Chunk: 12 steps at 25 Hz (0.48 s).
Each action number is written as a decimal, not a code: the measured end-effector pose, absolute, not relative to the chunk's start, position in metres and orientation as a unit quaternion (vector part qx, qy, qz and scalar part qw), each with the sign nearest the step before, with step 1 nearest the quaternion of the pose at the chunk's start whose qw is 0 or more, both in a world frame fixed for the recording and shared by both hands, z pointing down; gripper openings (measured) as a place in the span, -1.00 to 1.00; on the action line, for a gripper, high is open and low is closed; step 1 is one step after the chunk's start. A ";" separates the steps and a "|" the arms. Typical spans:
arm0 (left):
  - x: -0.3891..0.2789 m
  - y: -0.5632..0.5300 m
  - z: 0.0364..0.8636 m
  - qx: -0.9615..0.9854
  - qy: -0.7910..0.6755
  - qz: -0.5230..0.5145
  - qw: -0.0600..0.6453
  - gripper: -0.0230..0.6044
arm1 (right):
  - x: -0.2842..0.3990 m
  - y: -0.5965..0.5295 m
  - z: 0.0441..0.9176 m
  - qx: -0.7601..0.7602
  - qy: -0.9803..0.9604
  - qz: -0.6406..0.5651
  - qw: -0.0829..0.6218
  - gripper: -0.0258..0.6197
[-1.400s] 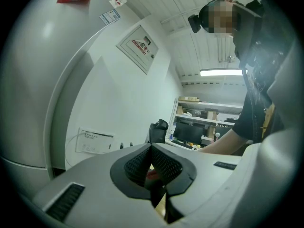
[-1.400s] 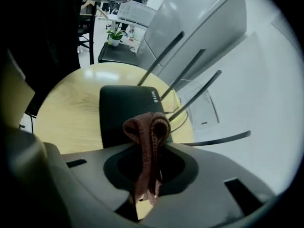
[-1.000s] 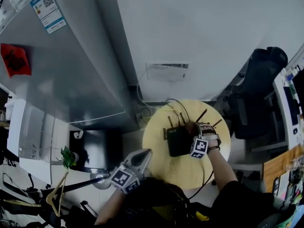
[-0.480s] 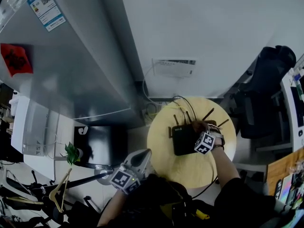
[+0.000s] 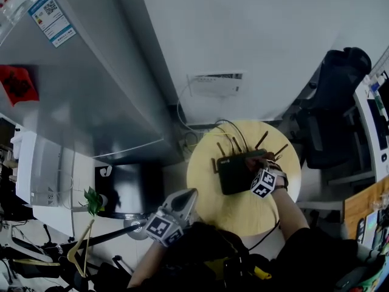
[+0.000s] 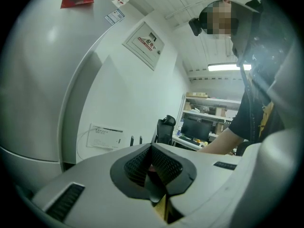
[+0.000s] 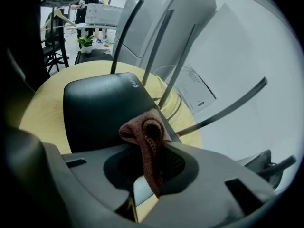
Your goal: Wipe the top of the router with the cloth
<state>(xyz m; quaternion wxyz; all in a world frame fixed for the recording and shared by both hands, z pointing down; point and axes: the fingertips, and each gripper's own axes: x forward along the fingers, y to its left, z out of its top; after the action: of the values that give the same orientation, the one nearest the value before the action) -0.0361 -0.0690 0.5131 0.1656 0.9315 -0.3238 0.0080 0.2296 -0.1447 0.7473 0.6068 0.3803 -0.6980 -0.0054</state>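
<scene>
We hold the left gripper [image 5: 186, 195] close to our body, just off the edge of the round yellow table [image 5: 231, 215]. Its jaws are pressed together with nothing between them. It is well apart from the black router [image 5: 234, 174].

Our right gripper [image 7: 153, 175] is out over the table. Its jaws squeeze tight on the brown cloth [image 7: 145, 137]. The cloth sticks out of the jaws in a bunched fold, right at the router's right side. We cannot tell if it presses on the top.

The router lies flat in the middle of the table. Its thin antennas [image 7: 161, 51] stick up along the far edge.

Past the table we see a white wall with a white box [image 5: 216, 84] on it, a big grey fridge [image 5: 85, 102] to the left and a black chair [image 5: 334, 102] to the right
</scene>
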 end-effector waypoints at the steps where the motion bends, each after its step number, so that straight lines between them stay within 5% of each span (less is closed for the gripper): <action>1: -0.036 -0.069 0.514 0.930 -0.327 0.006 0.168 -0.92 | 0.230 -0.141 0.748 0.379 -0.697 -0.004 0.609 -0.72; 12: -0.020 -0.061 0.509 0.943 -0.288 0.006 0.165 -0.92 | 0.227 -0.101 0.744 0.384 -0.694 0.028 0.608 -0.72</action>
<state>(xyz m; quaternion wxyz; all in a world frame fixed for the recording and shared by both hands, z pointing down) -0.0204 -0.0608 0.5088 0.1653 0.9434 -0.2876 0.0057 0.2272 -0.1013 0.7436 0.6081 0.3838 -0.6944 0.0280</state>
